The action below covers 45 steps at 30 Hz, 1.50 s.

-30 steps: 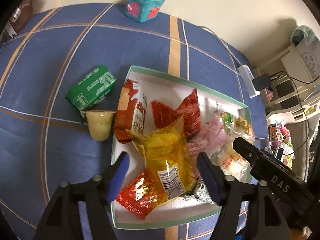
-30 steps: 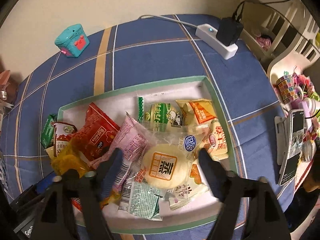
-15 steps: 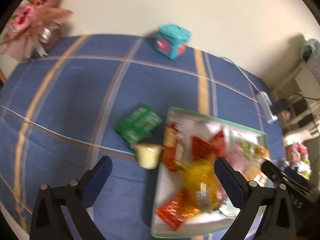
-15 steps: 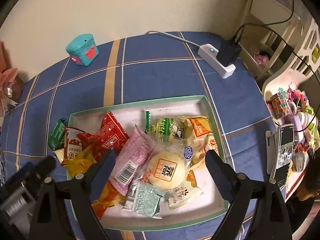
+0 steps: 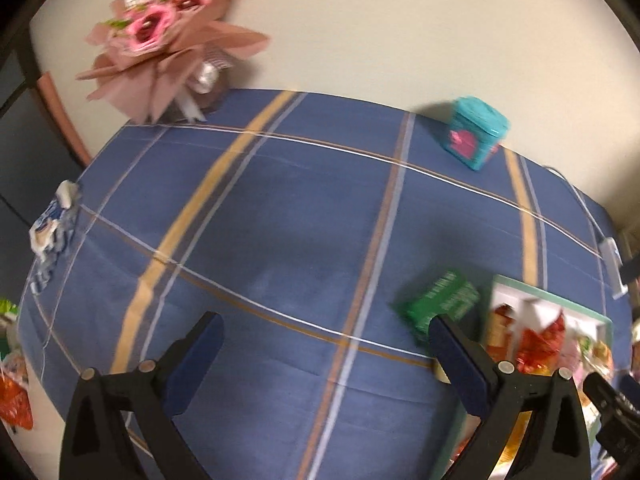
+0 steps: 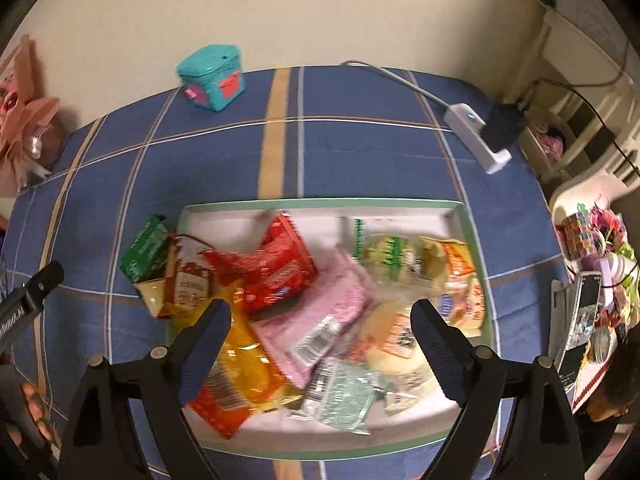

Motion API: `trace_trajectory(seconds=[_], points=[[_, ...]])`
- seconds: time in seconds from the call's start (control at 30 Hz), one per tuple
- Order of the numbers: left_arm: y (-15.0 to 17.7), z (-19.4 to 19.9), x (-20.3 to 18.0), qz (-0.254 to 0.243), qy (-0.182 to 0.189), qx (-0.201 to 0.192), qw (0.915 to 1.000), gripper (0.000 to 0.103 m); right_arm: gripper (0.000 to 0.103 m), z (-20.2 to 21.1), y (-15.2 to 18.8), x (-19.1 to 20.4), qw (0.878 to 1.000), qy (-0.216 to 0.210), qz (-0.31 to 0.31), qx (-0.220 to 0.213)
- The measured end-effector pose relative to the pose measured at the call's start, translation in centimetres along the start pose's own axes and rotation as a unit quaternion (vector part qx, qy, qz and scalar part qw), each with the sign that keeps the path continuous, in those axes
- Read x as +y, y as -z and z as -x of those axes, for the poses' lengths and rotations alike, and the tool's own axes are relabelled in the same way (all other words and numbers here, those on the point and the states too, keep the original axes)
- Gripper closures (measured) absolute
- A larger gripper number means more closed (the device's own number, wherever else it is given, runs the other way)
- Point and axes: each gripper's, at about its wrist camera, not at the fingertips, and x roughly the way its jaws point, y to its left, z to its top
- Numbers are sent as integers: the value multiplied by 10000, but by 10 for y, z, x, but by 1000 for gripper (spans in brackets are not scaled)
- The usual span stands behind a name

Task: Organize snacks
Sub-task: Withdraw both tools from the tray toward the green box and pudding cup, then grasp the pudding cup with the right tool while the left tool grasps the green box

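A white tray with a green rim [image 6: 472,232] holds a heap of snack packets: a red one [image 6: 280,268], a pink one [image 6: 332,312], a yellow one [image 6: 244,364] and a round bun in clear wrap [image 6: 396,344]. My right gripper [image 6: 320,312] hangs open above this heap with nothing between its pads. A green packet [image 6: 146,246] and a pale jelly cup [image 6: 150,296] lie just left of the tray. My left gripper [image 5: 324,332] is wide open and empty over bare blue cloth. From there the green packet [image 5: 440,304] and the tray [image 5: 560,300] sit at the right.
A teal box [image 5: 476,138] stands by the far wall and a pink bouquet [image 5: 160,40] in the far left corner. More snack packets [image 5: 52,224] lie at the table's left edge. A power strip [image 6: 476,136] and a cluttered side shelf [image 6: 580,320] are on the right.
My left gripper has swung left, away from the tray, and its jaws have spread wider; the yellow packet stays in the tray. My right gripper drew back a little and opened slightly.
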Motion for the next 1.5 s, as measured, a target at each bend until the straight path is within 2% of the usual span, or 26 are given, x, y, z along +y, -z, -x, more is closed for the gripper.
trace_trajectory(seconds=[0.33, 0.73, 1.07, 1.1, 1.13, 1.17, 1.23, 1.37, 1.5], points=[[-7, -5, 42, 313, -156, 25, 9994, 0, 11, -6, 0, 56, 9991, -207, 362, 83], [-5, -34, 52, 184, -229, 428, 9987, 0, 11, -21, 1, 108, 9964, -542, 652, 80], [-5, -53, 66, 304, -199, 644, 9973, 0, 12, -32, -1, 129, 9951, -778, 609, -32], [-5, -55, 67, 306, -190, 662, 9972, 0, 13, -33, -2, 130, 9948, -834, 588, -44], [-6, -57, 67, 307, -190, 680, 9970, 0, 20, -34, -4, 131, 9944, -878, 580, -51], [-6, -58, 68, 303, -191, 698, 9969, 0, 31, -35, -4, 133, 9942, -913, 569, -57], [-6, -60, 70, 314, -173, 720, 9968, 0, 41, -37, -5, 135, 9941, -926, 562, -45], [-7, -66, 72, 366, -105, 780, 9962, 0, 52, -45, -6, 140, 9940, -922, 585, 29], [-6, -72, 73, 384, -56, 848, 9956, 0, 53, -58, -7, 144, 9947, -820, 612, 128]])
